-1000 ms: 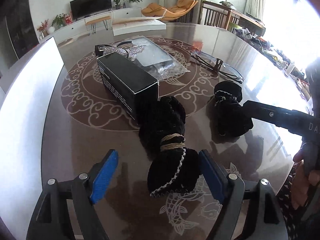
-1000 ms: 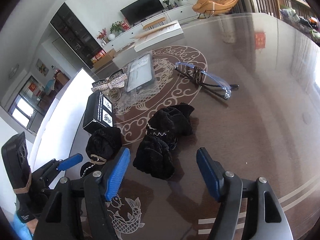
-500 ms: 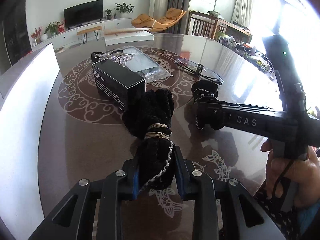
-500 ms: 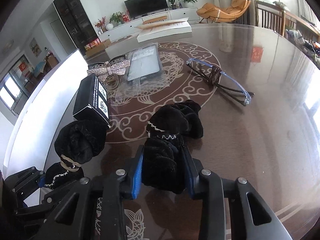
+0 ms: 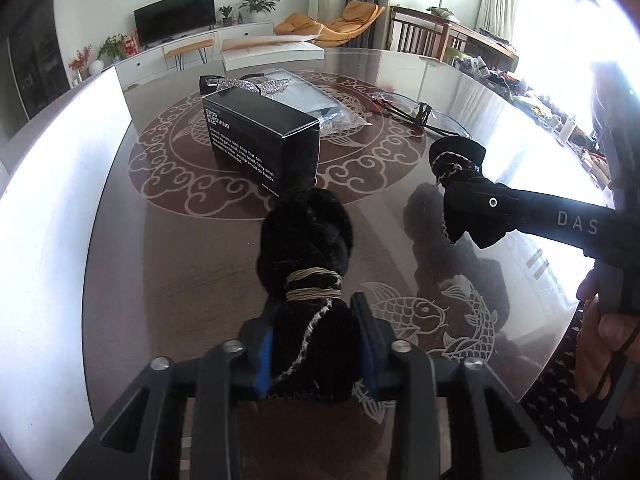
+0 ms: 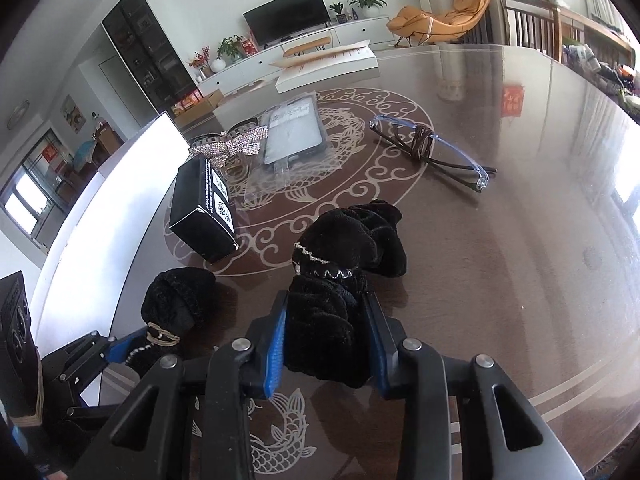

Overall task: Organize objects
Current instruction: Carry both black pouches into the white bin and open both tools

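Indoors, living room: a large round table [image 5: 168, 264] of dark brown wood under a glossy, reflective top, inlaid in pale lines with cloud scrolls in a ring and koi fish near the close edge. Strong daylight from windows on the right washes out that side. Behind the table: white low cabinet with a flat television [image 6: 286, 16], potted plants, an orange lounge chair [image 6: 444, 14], wooden chairs. On the table's far part lie a flat white box [image 6: 328, 66], a phone-like slab in a crinkled clear plastic bag [image 6: 294, 136], a sparkly rhinestone bow [image 6: 230, 146], and clear-lensed glasses [image 6: 430, 150] with dark arms folded. A matte black rectangular carton [image 5: 264, 142] with small white print sits nearer. Left gripper [image 5: 316, 344] is clenched on the near end of a black plush scrunchie-like bundle [image 5: 306, 240], fuzzy velvet, bound at its waist with tan cord and trimmed with a thin silvery line; its far lobe rests just before the carton. Right gripper [image 6: 326, 346] is clamped on a second black velvet bundle [image 6: 352, 244], ruched and soft, with a beaded silver trim at its waist; the far lobes lie on the scroll ring, between carton and glasses. A hand [image 5: 612, 320] at the right edge holds the right gripper's handle
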Demonstrator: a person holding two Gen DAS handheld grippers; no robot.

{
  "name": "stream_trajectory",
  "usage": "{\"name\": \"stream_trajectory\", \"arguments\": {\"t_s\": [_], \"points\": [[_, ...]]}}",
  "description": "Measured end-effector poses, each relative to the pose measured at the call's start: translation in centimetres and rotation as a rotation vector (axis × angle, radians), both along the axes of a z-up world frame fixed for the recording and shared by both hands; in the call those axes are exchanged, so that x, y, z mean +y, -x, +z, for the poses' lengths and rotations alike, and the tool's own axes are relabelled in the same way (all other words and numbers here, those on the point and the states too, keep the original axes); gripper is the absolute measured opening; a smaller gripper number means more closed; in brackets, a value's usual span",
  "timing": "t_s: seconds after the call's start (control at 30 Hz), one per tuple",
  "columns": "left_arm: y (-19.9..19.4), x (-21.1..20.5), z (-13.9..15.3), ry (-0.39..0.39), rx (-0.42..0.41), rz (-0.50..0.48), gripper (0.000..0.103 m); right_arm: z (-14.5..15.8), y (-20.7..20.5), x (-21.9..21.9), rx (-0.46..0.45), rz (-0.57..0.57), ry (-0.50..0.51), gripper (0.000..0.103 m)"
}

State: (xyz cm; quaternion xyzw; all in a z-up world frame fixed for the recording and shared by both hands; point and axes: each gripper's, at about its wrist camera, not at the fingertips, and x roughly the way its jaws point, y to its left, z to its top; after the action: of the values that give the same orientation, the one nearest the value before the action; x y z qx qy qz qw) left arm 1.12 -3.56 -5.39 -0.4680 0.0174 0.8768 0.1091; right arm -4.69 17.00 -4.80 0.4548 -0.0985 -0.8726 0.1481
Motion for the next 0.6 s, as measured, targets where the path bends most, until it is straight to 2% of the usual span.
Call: {"name": "stream_trajectory", "arguments": {"t_s": [0.13,0.2,0.27,0.33,0.43,0.53,0.6], "points": [[-0.5,-2.1,1.9,-0.099,0.019,0.047,0.028,0.0,-0.1,0.0,-0.010,0.005,0.012,0.035],[-1.4,-3.9,4.5,-0.198,0.031,0.063,0.028,0.6,-0.5,-0.7,-0.012,0.028,0.011,0.035],[-2.5,-6.2,7.9,-0.245,0.087,0.087,0.028,1.7,-1.6,-2.2,0.001,0.073,0.026,0.035],[-3.7,-9.1,11.2,-0.240,0.165,0.129,0.028,3.4,-2.4,-4.9,0.013,0.142,0.055,0.035],[-4.9,-14.4,14.1,-0.166,0.232,0.235,0.028,7.2,-3.2,-10.8,0.063,0.287,0.104,0.035],[-5.4,-20.1,14.3,-0.068,0.235,0.384,0.028,10.9,-3.9,-17.6,0.104,0.448,0.140,0.035],[-5.4,-23.8,13.1,-0.025,0.177,0.485,0.029,12.1,-4.2,-22.2,0.104,0.544,0.159,0.036]]}}
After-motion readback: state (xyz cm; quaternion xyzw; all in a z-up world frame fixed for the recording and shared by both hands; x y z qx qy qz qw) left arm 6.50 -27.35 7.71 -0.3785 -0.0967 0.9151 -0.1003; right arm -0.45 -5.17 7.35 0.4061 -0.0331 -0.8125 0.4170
